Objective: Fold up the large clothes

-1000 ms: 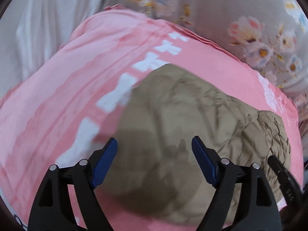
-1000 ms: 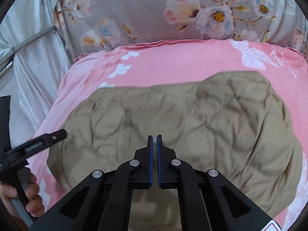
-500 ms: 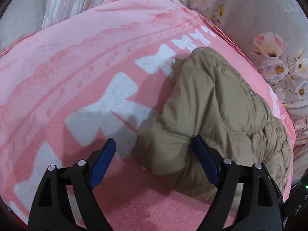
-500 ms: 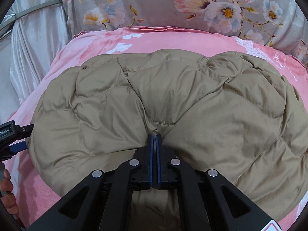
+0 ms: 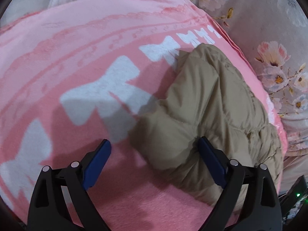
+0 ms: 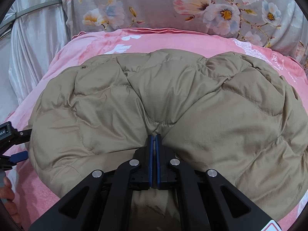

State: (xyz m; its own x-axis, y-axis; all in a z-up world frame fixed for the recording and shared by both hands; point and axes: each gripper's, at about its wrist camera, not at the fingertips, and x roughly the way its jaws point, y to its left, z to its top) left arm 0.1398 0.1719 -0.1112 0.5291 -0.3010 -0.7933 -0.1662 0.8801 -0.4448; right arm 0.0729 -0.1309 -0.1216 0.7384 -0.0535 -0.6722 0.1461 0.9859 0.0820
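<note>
Tan jacket [image 6: 173,105] lies folded on the pink blanket [image 5: 77,57]. Right gripper [image 6: 153,140] is clamped on its near edge; left gripper [image 5: 154,150], jaws just widening, stands apart at the jacket's corner.

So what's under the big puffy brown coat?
The puffy brown coat lies on a pink blanket with white bows, which shows all around it. Whatever the blanket covers is hidden, and so is anything tucked under the coat itself.
</note>
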